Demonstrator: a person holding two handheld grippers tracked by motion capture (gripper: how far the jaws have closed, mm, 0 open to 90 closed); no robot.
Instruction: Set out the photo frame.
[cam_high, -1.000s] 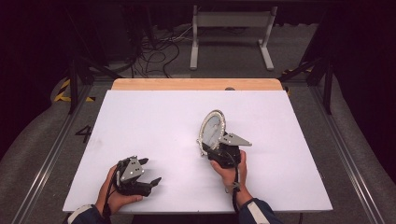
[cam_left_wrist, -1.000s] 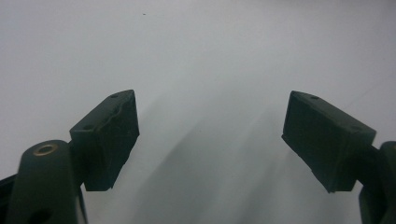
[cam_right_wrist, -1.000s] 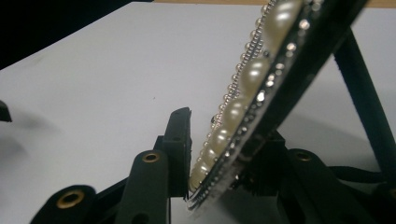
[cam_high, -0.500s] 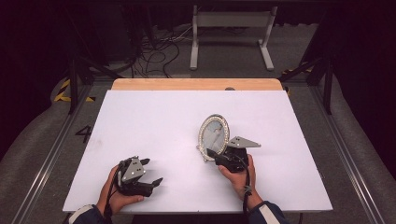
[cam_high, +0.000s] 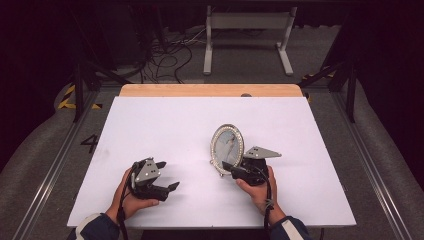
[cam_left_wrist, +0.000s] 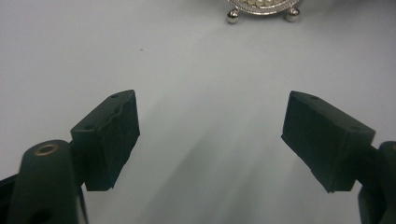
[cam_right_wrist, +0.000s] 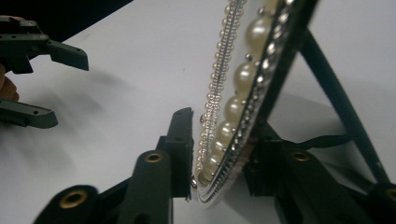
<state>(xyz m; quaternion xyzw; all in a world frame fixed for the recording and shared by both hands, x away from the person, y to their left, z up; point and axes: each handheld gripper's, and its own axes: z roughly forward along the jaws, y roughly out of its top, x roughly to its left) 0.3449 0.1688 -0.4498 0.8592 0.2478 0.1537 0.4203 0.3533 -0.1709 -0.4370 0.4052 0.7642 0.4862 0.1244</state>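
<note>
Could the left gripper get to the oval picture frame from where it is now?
Probably yes: the left gripper is open and bare white table lies between it and the frame, though the right gripper already clamps it.

Lab: dark floor cables (cam_high: 165, 55), rails (cam_high: 45, 175)

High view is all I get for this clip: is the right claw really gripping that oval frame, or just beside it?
Observer: Gripping, it seems. The right gripper view shows the right claw with one jaw in front of the pearl frame and one behind, both apparently touching.
Operator: Does it have a stand?
Observer: Yes, a black strut slants behind it.
Operator: And the left claw?
Observer: The left claw is wide open over the table.
</note>
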